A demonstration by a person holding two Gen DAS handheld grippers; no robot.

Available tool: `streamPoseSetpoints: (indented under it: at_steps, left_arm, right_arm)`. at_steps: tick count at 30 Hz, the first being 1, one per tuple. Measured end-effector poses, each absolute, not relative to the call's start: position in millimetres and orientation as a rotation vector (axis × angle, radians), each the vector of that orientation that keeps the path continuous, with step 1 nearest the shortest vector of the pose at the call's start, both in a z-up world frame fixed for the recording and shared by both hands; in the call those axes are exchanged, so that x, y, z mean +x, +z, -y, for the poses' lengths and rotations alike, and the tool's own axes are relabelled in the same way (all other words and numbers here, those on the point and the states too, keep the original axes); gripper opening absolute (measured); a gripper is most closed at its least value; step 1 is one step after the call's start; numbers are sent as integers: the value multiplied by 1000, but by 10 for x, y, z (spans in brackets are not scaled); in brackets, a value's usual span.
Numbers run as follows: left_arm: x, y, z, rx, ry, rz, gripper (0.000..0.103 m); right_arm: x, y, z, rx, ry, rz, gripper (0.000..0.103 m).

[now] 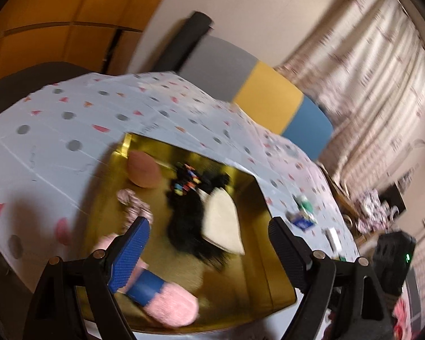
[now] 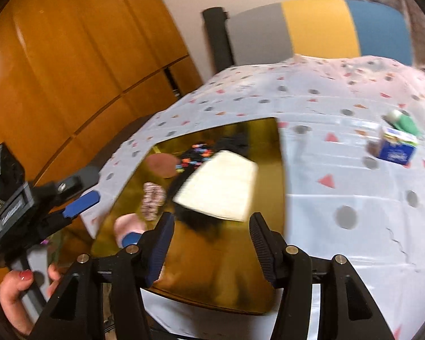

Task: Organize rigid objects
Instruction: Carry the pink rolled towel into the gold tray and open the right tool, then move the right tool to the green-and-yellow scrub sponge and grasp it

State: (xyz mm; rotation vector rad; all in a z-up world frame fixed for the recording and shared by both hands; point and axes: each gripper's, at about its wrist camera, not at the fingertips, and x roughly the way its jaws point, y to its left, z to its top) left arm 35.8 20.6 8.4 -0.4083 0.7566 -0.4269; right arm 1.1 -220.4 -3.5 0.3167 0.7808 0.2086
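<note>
A gold tray (image 1: 252, 280) lies on the patterned tablecloth. It holds a brown oval piece (image 1: 143, 170), a black furry item with coloured beads (image 1: 184, 218), a cream flat piece (image 1: 222, 221), a patterned scrunchie (image 1: 133, 204) and a pink fuzzy item with a blue band (image 1: 170, 306). My left gripper (image 1: 209, 250) hovers open over the tray's near part, with nothing between its fingers. My right gripper (image 2: 212, 240) is also open and empty above the tray (image 2: 272, 153), near the cream piece (image 2: 221, 187). A blue box (image 2: 396, 148) and a green item (image 2: 406, 121) sit on the cloth to the right.
In the right wrist view, the left gripper's blue pad (image 2: 82, 203) shows at the left, with a hand (image 2: 14, 291) below it. Orange wooden cupboards (image 2: 70, 56) stand to the left. A grey, yellow and blue panel (image 2: 320, 28) rises behind the table. A small white item (image 1: 333, 236) lies near the blue box (image 1: 303, 223).
</note>
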Motion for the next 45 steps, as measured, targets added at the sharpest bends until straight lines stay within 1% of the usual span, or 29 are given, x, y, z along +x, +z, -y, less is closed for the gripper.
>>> streamPoseSetpoints:
  at_steps: [6,10,14,20,22,23,30,31,34,35,40,45]
  left_arm:
    - [199,-13,264,-343,-563,-804,87]
    - [85,-12,575,-263,-631,-816,87]
    - [12,-8,795,-212,-685,-829,87]
    - [-46,-41,1172,-163,-773,-875,87]
    - [-75,-59,1314,-146,-800,-894,87]
    - [-99,-61,1401,-130,-818,-902,87]
    - [-249,-52,1814,-54,-903,-925,87]
    - [-267,-54,1865,-48,-910,-932,87]
    - [-297,-61,1944,-49,-920,-946,87]
    - [-311,-64,1964,-46,-919,-952,87]
    - [-325,-70,1982,-36,-898,-963,87]
    - [-307,-79,2002,-28,-879,-974,87]
  right_arm:
    - [-114,-131,2590,371,120,-788,57]
    - [-230,-204,2788,362,64,-792,62]
    - [-387,-342,3063,364,-6,-819,63]
    - [-714,-500,3635,400,-144,-845,64]
    - [-843,-522,3867,418,-199,-841,66]
    - [-899,-525,3968,422,-224,-839,67]
    - [-1239,-447,4789,426,-434,-800,68]
    - [-1263,-416,4895,421,-463,-786,71]
    - [-1274,-305,5283,388,-567,-730,89]
    - [-1259,-284,5381,379,-594,-723,91]
    - [-1093,-331,5881,411,-640,-748,91]
    - [-919,-556,5946,375,-650,-800,91]
